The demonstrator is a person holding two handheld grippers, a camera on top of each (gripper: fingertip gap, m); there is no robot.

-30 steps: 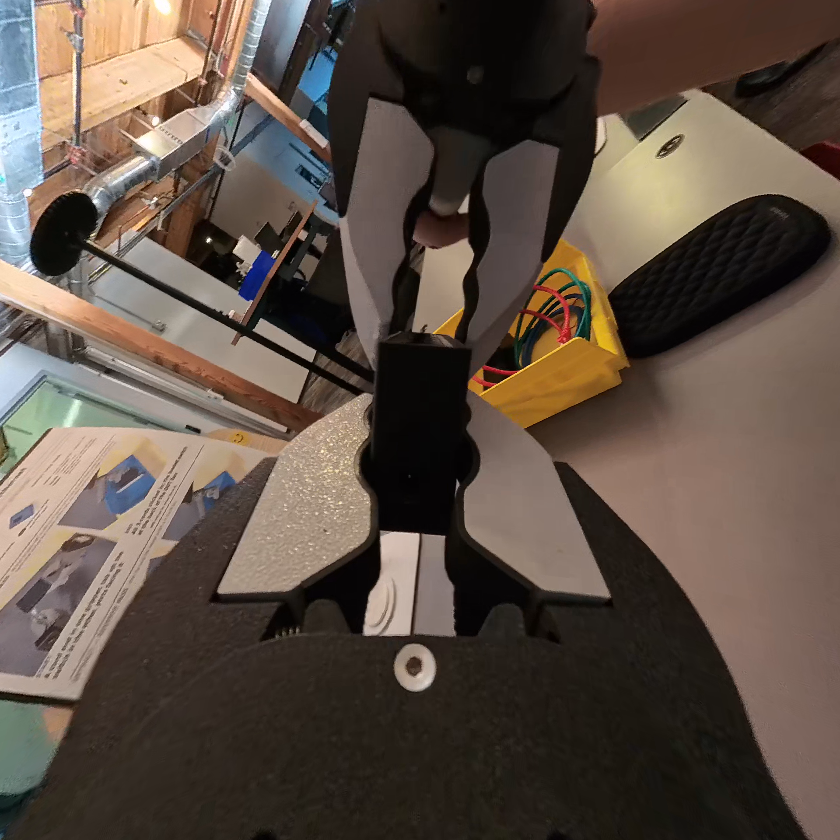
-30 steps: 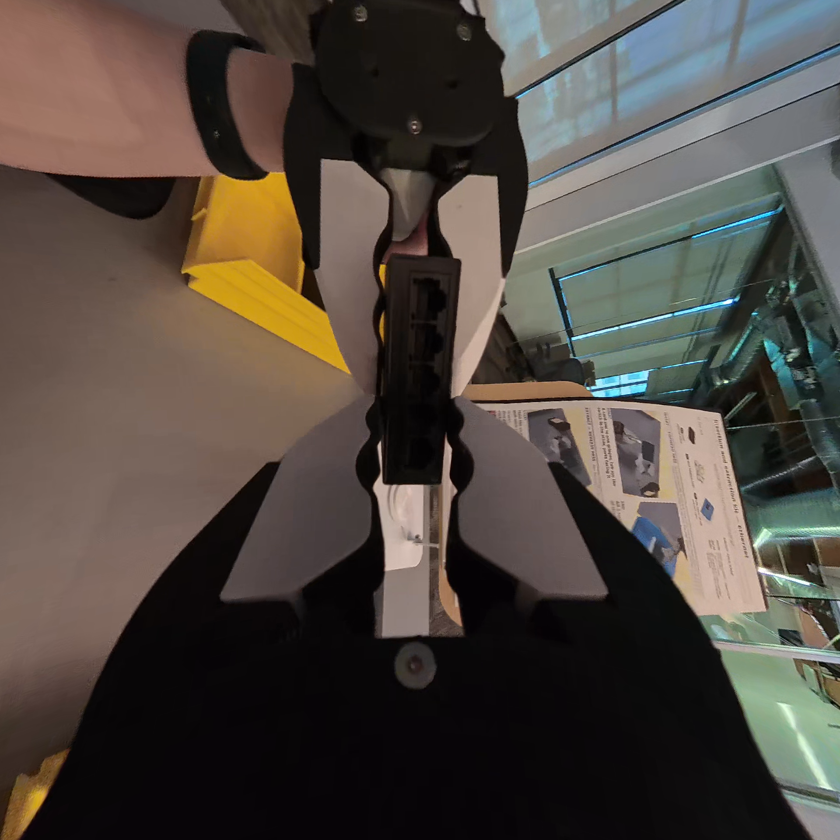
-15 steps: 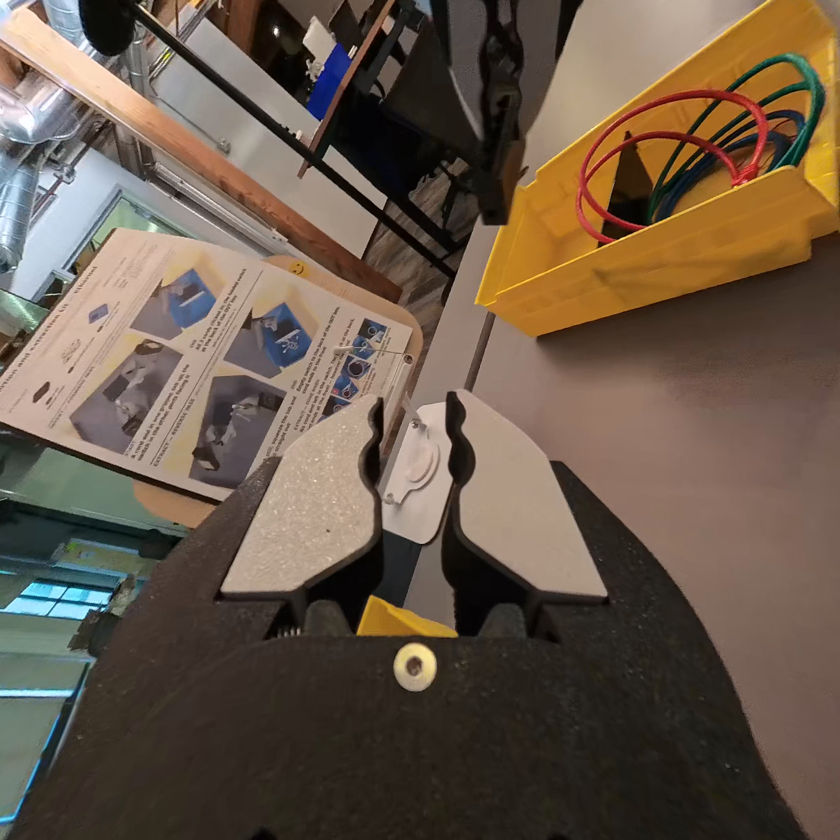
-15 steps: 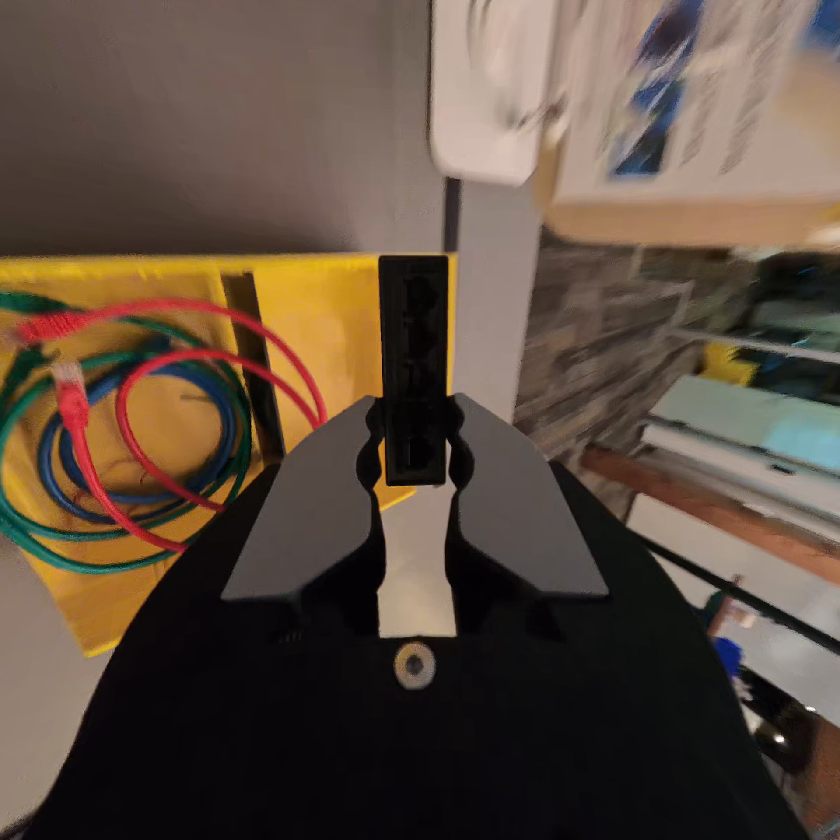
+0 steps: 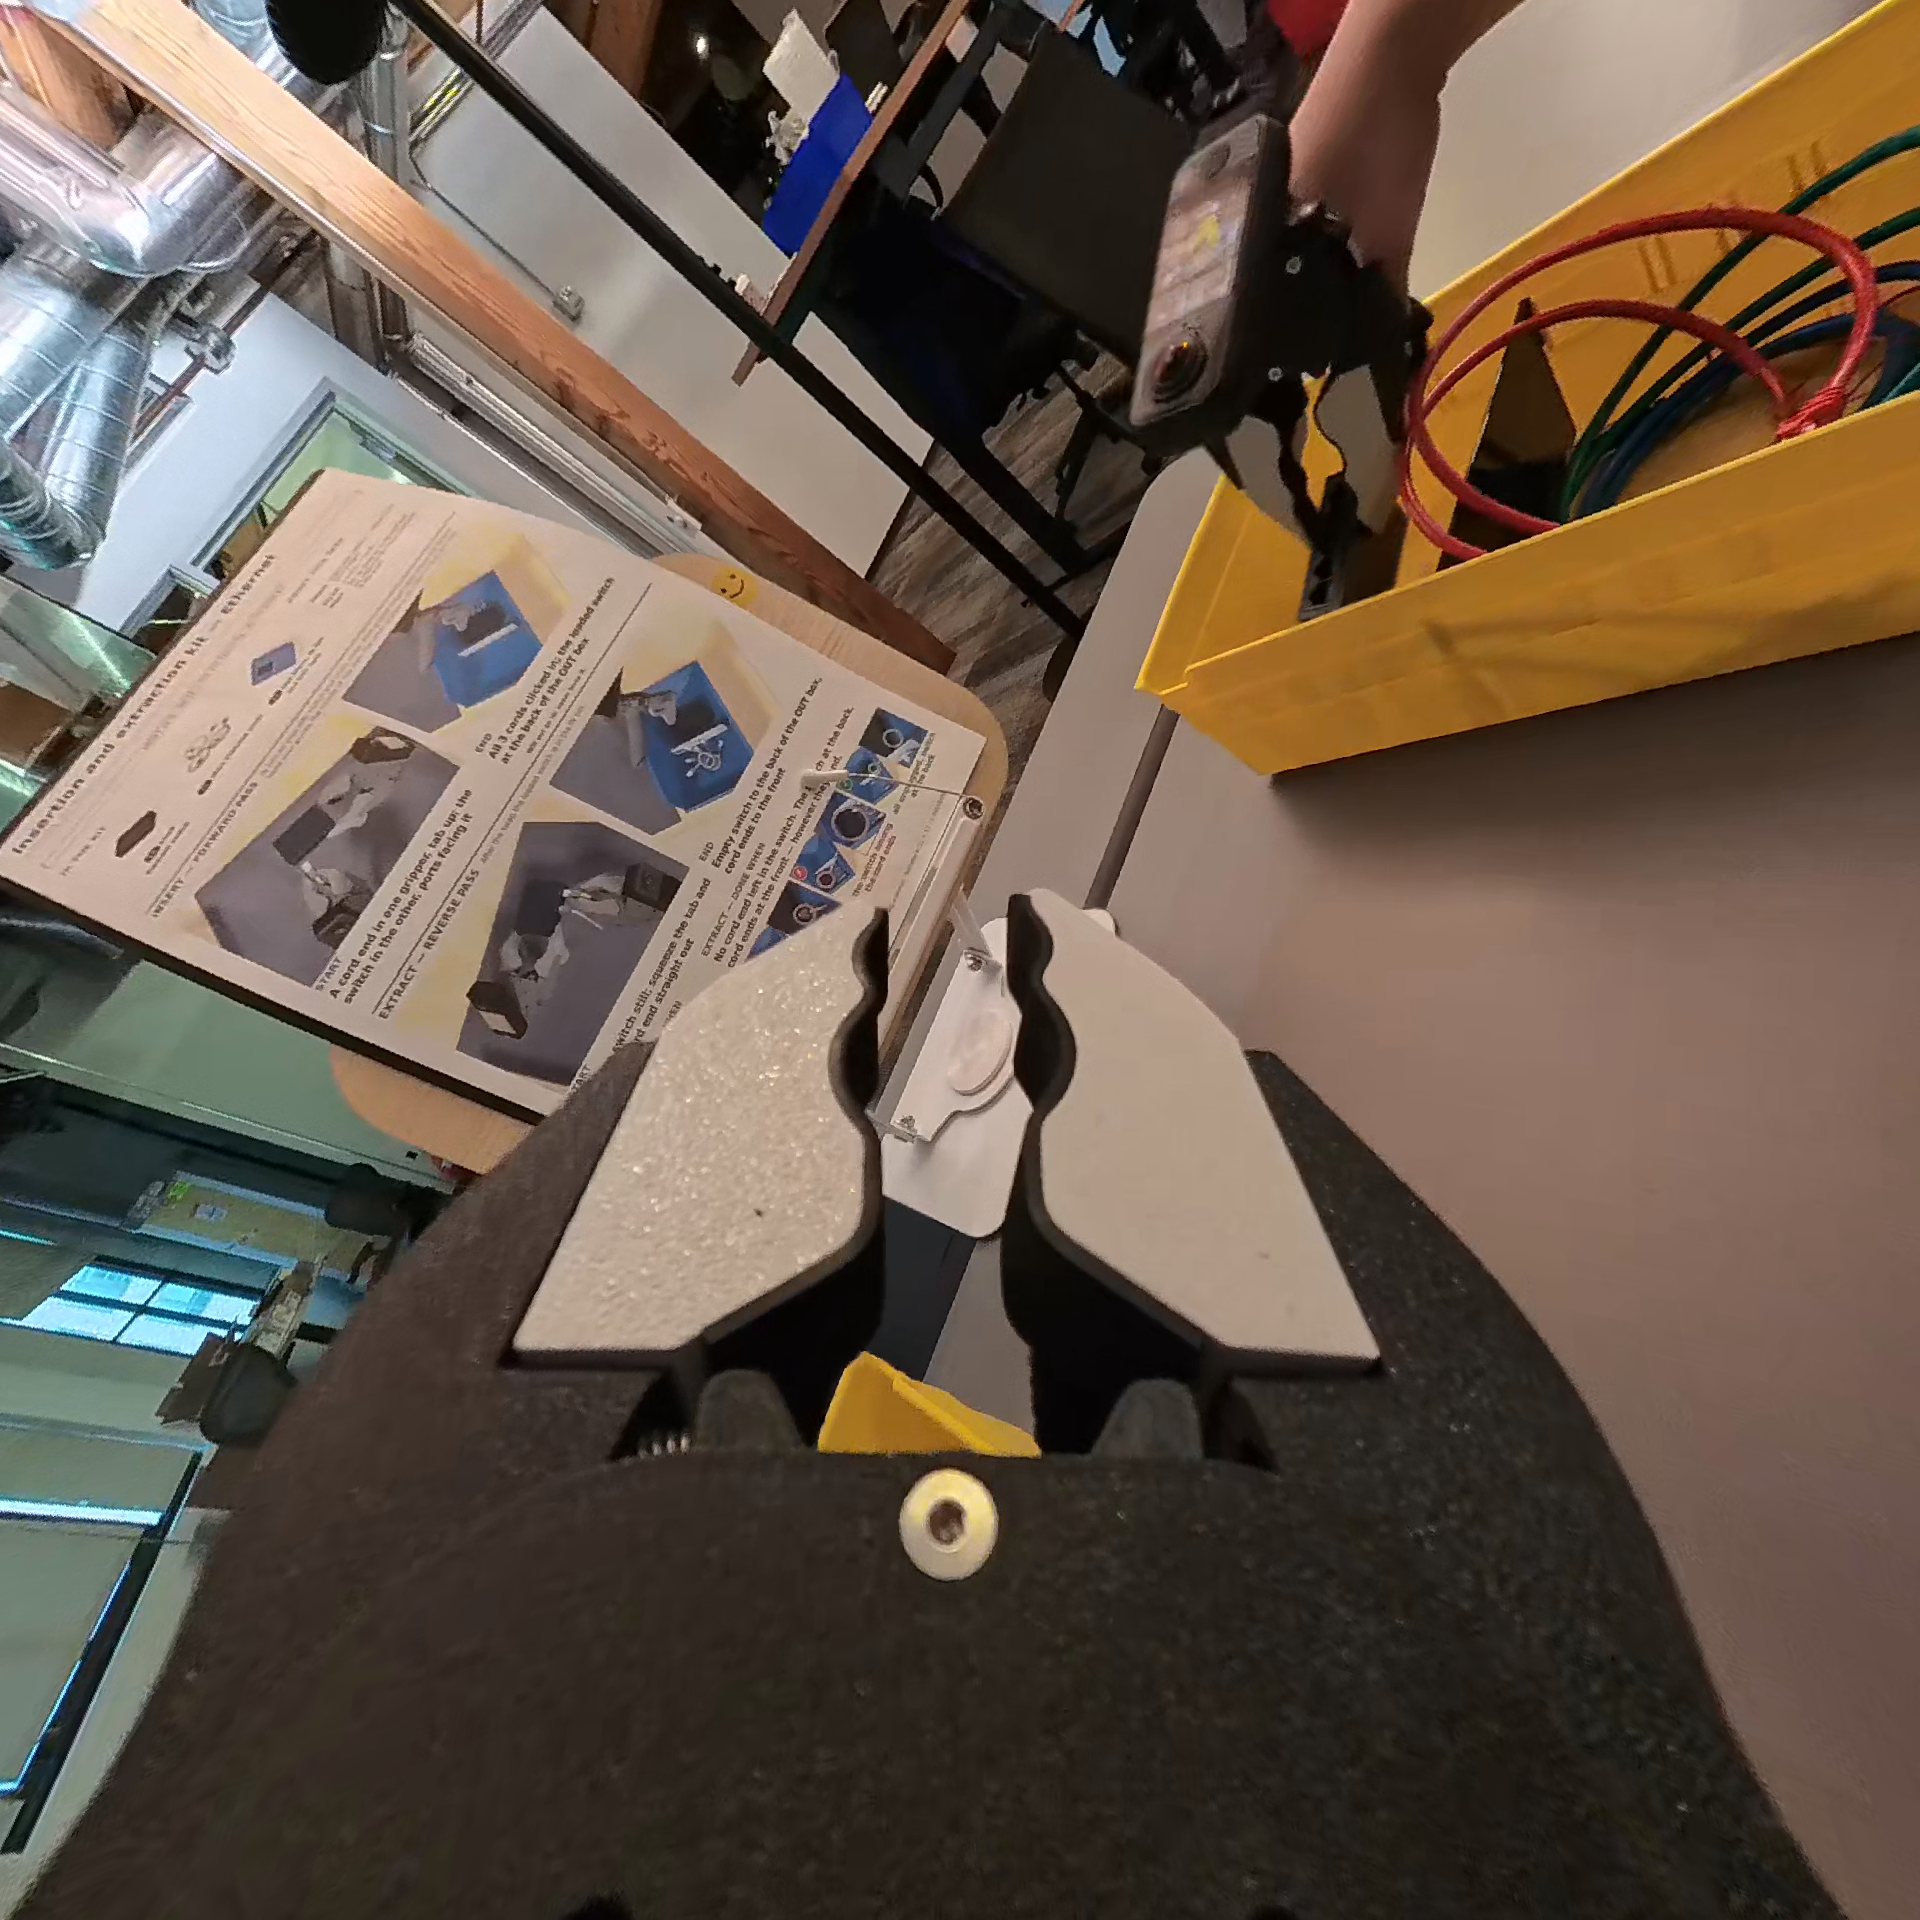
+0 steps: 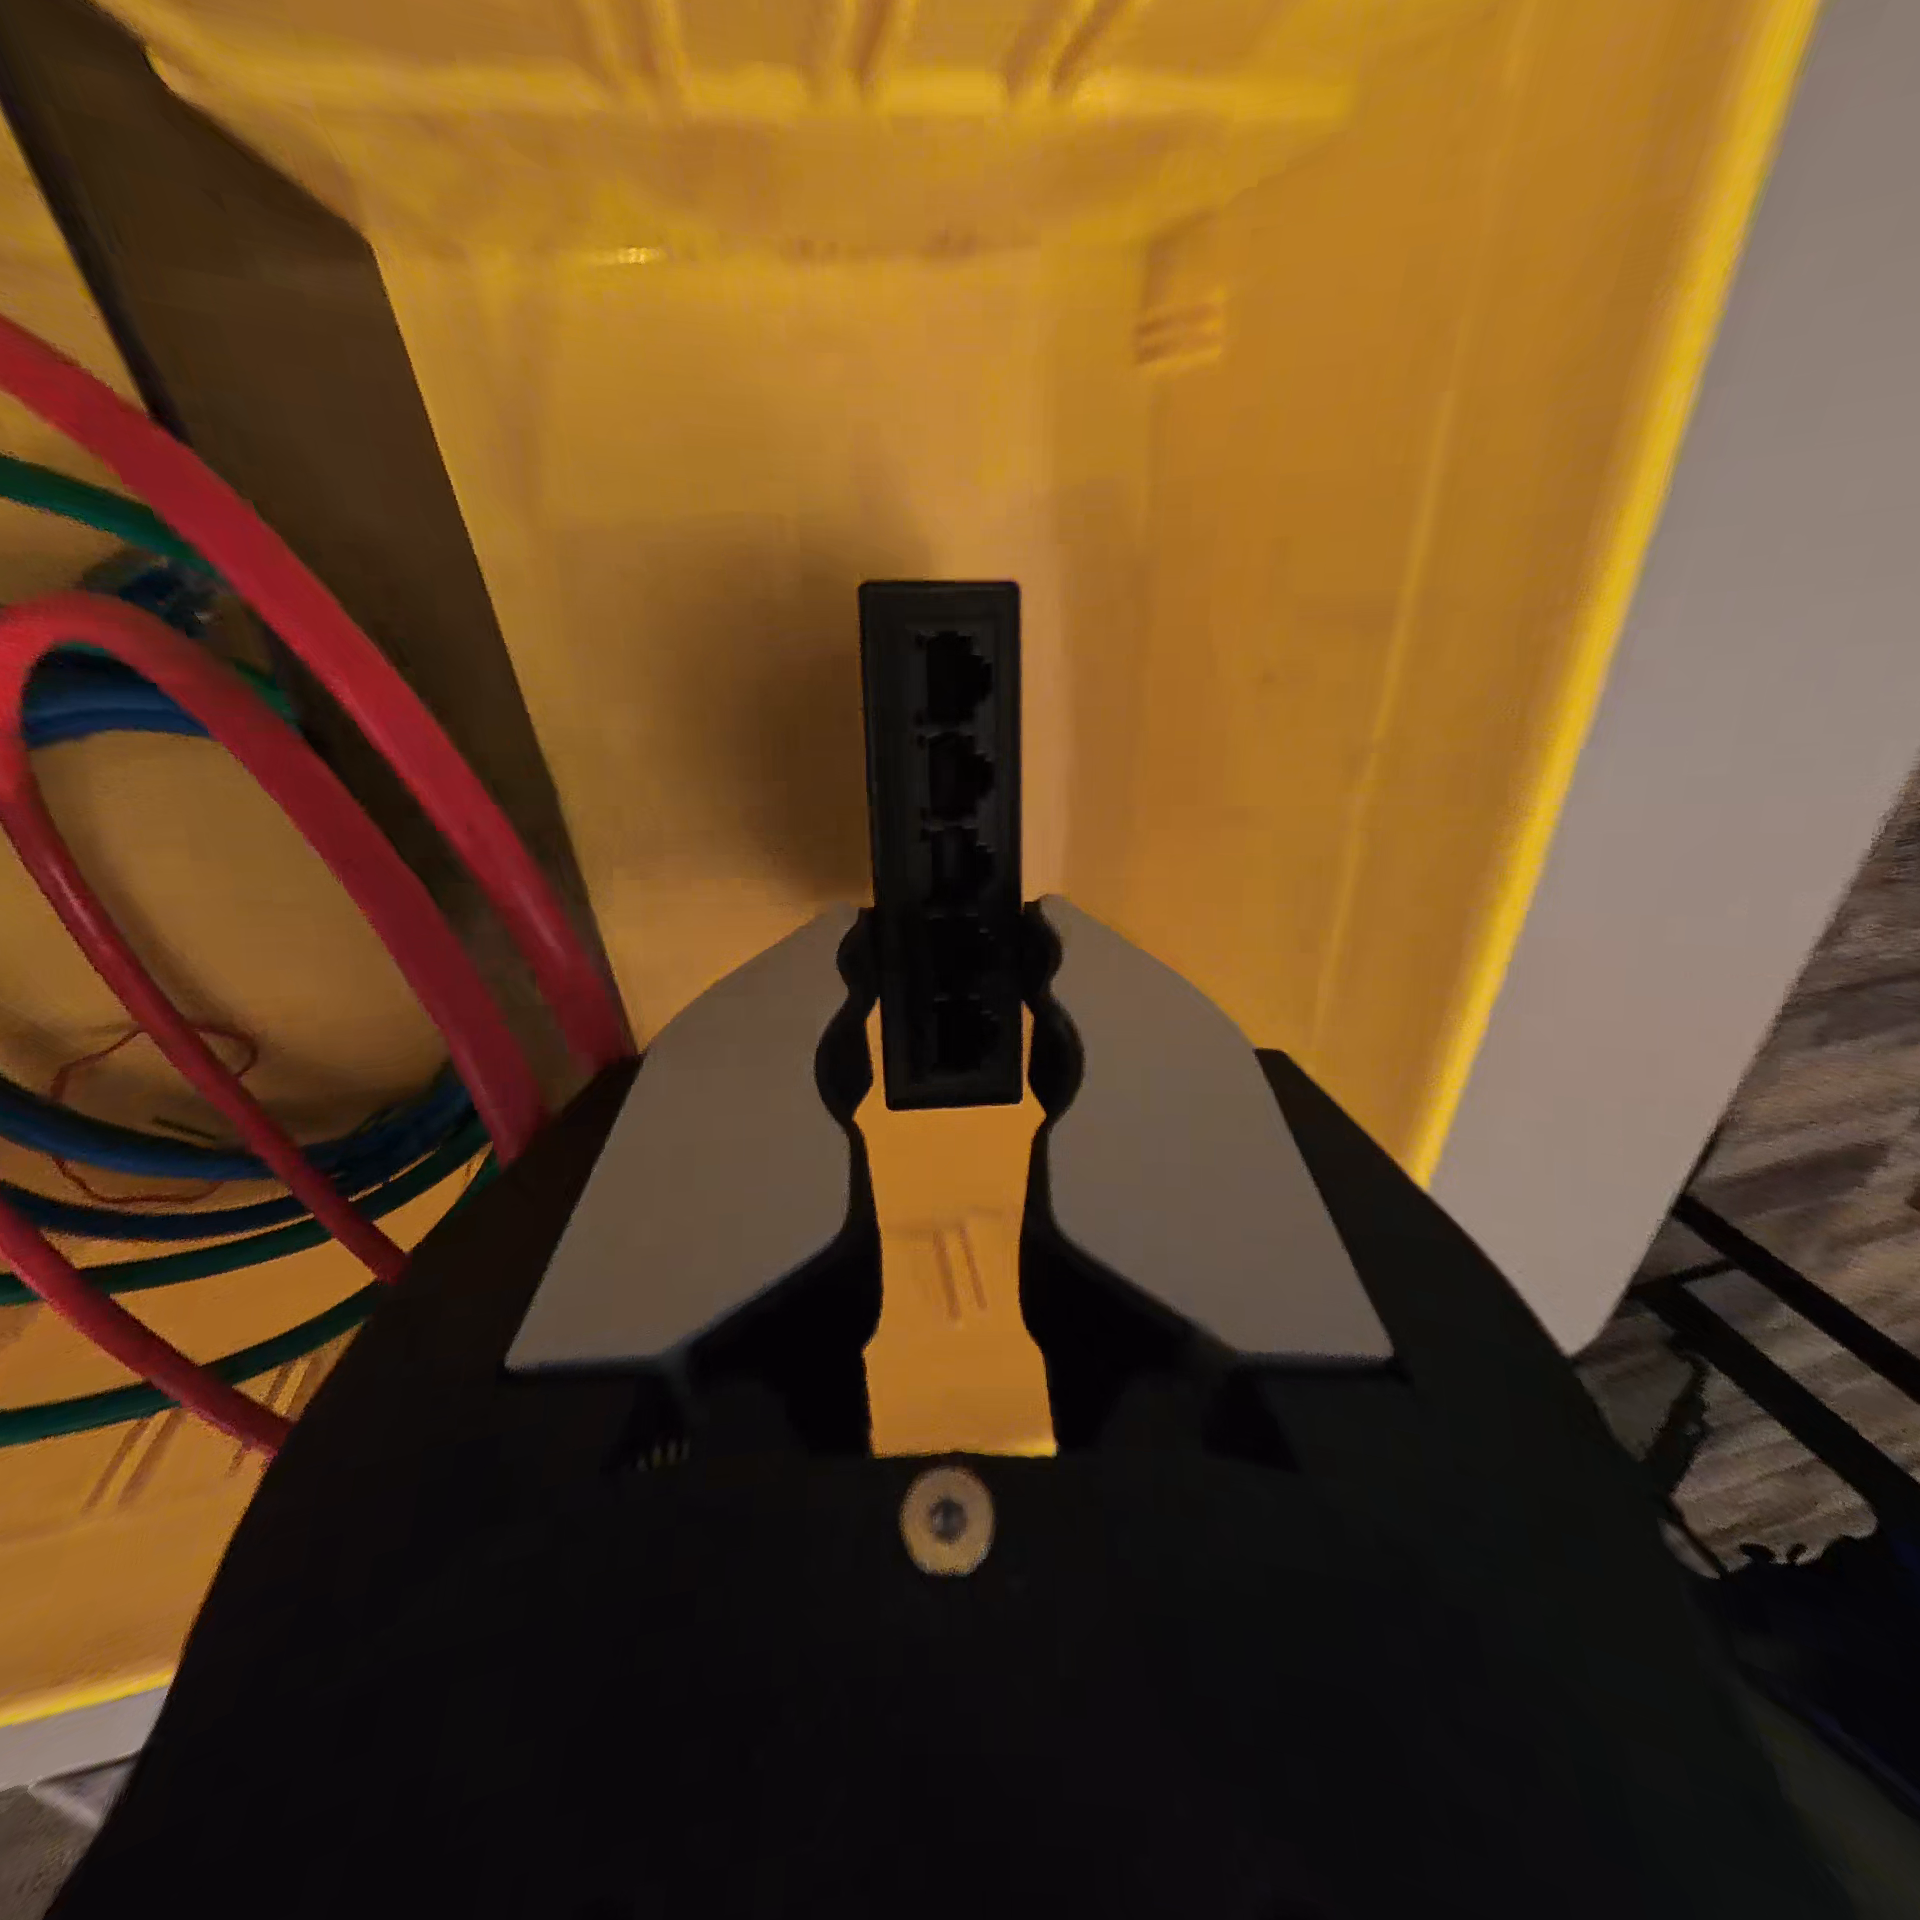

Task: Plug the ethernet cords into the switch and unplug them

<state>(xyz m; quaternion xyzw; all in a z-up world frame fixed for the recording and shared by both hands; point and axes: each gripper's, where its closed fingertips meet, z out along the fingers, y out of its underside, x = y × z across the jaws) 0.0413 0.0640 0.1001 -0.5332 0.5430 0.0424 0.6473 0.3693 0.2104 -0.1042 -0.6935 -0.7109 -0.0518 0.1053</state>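
My right gripper [image 6: 949,914] is shut on the lower end of a black switch [image 6: 940,748]. Its row of empty ports faces the camera. The gripper holds it upright inside the empty compartment of a yellow bin [image 6: 1195,520]. Red cord [image 6: 343,748], green cord [image 6: 156,1262] and blue cord [image 6: 125,1153] lie coiled in the bin's other compartment, left of a dark divider [image 6: 312,436]. My left gripper [image 5: 948,920] is open and empty over the grey table [image 5: 1558,1143]. From there I see the right gripper [image 5: 1325,509] reaching into the bin [image 5: 1558,623] beside the red cord [image 5: 1662,234].
An instruction board [image 5: 468,790] leans on a white stand base [image 5: 961,1122] at the table's left edge. A corner of a second yellow bin [image 5: 914,1413] shows between my left fingers. A hand [image 5: 1361,114] holds the right gripper. One gripper's finger ends stand about 40 centimeters off the other's.
Both grippers held the switch a second ago. The left one let go and drew back. The right one carried the switch over and down into the yellow bin.
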